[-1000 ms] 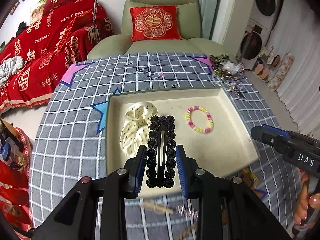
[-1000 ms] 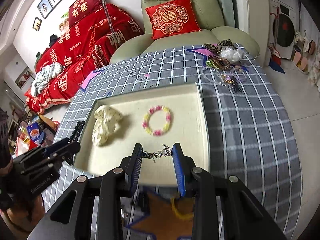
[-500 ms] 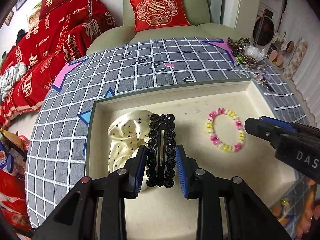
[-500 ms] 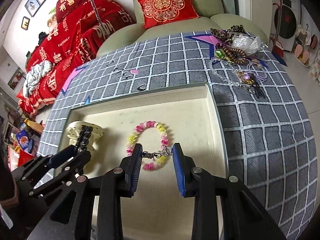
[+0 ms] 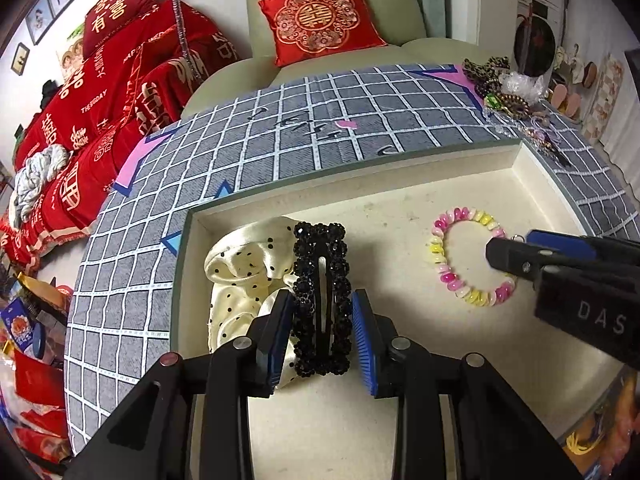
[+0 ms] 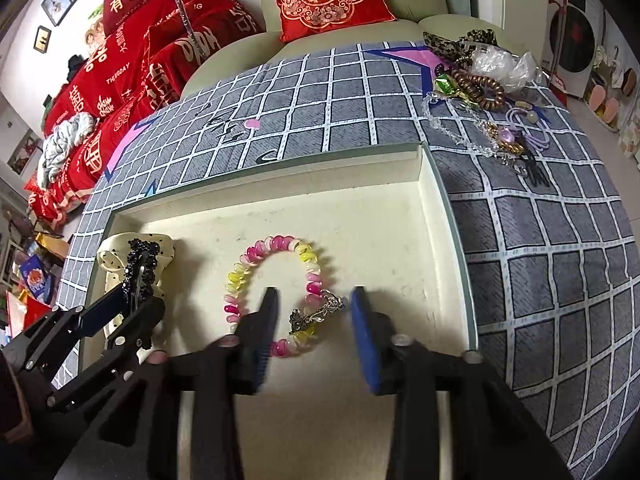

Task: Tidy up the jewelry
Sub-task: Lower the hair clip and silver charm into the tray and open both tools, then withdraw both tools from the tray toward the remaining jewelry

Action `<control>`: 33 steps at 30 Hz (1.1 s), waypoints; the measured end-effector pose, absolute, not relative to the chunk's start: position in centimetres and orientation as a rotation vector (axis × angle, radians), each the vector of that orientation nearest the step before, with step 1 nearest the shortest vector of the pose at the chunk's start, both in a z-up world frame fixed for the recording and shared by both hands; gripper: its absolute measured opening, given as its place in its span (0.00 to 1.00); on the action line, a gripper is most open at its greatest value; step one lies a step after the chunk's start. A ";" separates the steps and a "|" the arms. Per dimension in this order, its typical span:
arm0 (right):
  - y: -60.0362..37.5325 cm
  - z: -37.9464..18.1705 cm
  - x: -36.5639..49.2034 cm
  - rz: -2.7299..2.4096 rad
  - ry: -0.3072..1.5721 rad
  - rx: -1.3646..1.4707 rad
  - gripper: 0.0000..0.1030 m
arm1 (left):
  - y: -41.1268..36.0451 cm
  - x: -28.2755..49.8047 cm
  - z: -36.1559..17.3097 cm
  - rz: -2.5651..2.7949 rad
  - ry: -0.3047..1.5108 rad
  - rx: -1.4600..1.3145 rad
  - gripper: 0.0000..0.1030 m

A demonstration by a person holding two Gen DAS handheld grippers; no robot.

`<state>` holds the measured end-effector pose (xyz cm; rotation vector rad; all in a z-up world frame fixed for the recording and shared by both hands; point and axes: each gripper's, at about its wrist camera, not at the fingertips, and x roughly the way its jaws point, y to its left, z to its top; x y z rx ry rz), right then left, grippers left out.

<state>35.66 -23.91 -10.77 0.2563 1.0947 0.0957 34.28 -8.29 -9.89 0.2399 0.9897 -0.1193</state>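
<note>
My left gripper (image 5: 322,336) is shut on a black beaded hair clip (image 5: 320,296), low over the cream tray (image 5: 360,176), partly above a cream polka-dot scrunchie (image 5: 240,264). My right gripper (image 6: 314,332) has its jaws apart; a small silver chain piece (image 6: 316,314) lies between them, on the edge of the pink and yellow bead bracelet (image 6: 276,292). The bracelet (image 5: 468,256) and the right gripper's fingers (image 5: 532,256) show in the left wrist view. The left gripper (image 6: 132,300) with the clip shows in the right wrist view.
A grey checked cloth (image 6: 560,280) covers the table. A pile of loose jewelry (image 6: 480,92) lies at the far right corner beyond the tray. A green armchair with a red cushion (image 5: 320,20) and a red-covered sofa (image 5: 100,100) stand behind.
Both grippers have moved forward and lower into the tray. The right jaws have spread apart and the silver chain piece now lies on the bracelet. The left still holds the clip.
</note>
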 end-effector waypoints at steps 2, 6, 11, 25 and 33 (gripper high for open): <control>-24.1 -10.5 35.6 0.104 1.090 0.278 0.51 | -8.1 34.3 -9.5 -0.123 0.990 0.222 0.38; -24.3 -9.4 35.1 0.097 1.066 0.288 0.56 | -7.6 34.3 -8.7 -0.123 0.988 0.185 0.43; -25.1 -6.7 34.0 0.086 1.003 0.319 0.59 | -7.2 33.0 -6.9 -0.096 0.916 0.179 0.90; -26.5 -5.2 27.7 0.060 0.995 0.320 0.75 | -4.2 27.4 -4.2 -0.113 0.915 0.105 1.00; -25.7 -4.8 23.0 0.070 0.989 0.300 0.96 | -1.7 22.6 -3.7 -0.125 0.931 0.061 1.00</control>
